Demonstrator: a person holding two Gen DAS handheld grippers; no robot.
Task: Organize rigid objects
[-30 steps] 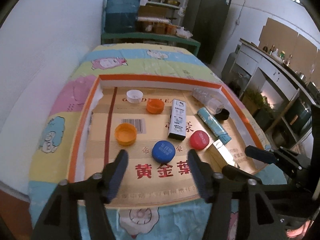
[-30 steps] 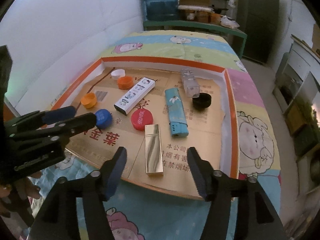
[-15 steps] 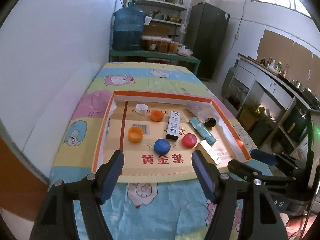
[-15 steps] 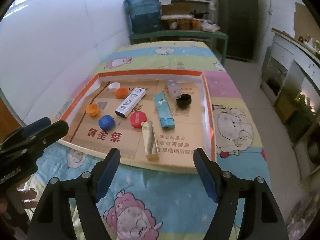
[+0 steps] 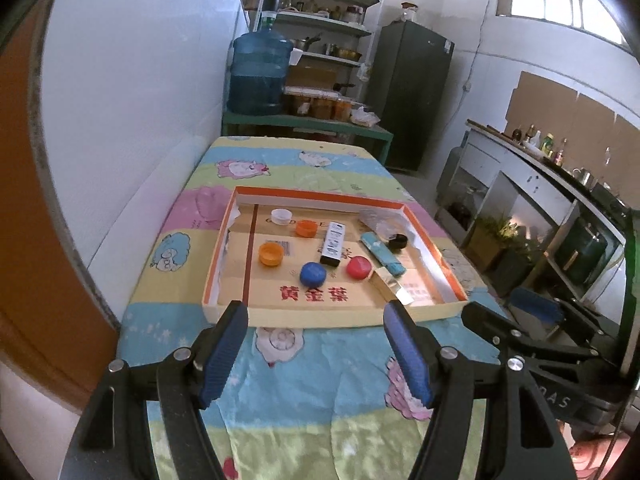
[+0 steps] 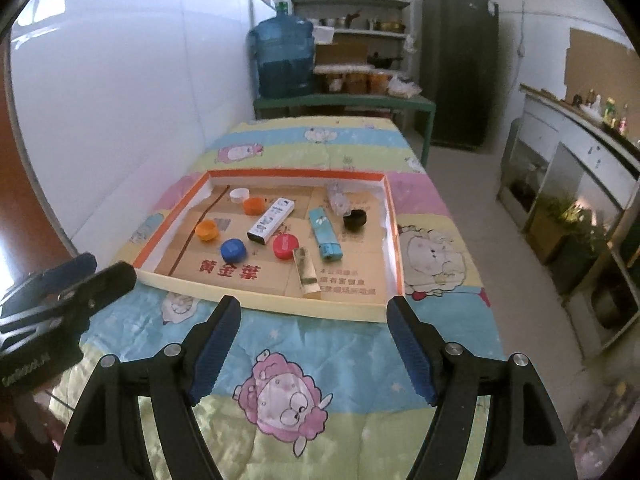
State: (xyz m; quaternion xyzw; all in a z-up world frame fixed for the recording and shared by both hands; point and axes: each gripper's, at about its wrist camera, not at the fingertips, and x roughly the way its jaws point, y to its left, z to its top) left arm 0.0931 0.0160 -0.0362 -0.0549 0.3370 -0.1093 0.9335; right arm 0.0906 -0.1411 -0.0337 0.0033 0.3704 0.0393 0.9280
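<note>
The shallow cardboard tray (image 6: 276, 298) lies on a cartoon-print quilt (image 6: 288, 392) and holds every loose item. In the right wrist view, the gold box (image 6: 306, 270) sits near the tray's front edge at 6 o'clock, the red cap (image 6: 285, 247) and blue cap (image 6: 233, 249) just behind it, and the black cap (image 6: 354, 220) at 2 o'clock. The right hand-held gripper (image 6: 314, 312), jaws just widened and empty, hangs before the tray. The left hand-held gripper (image 5: 316, 320) is likewise spread wide, holding nothing.
</note>
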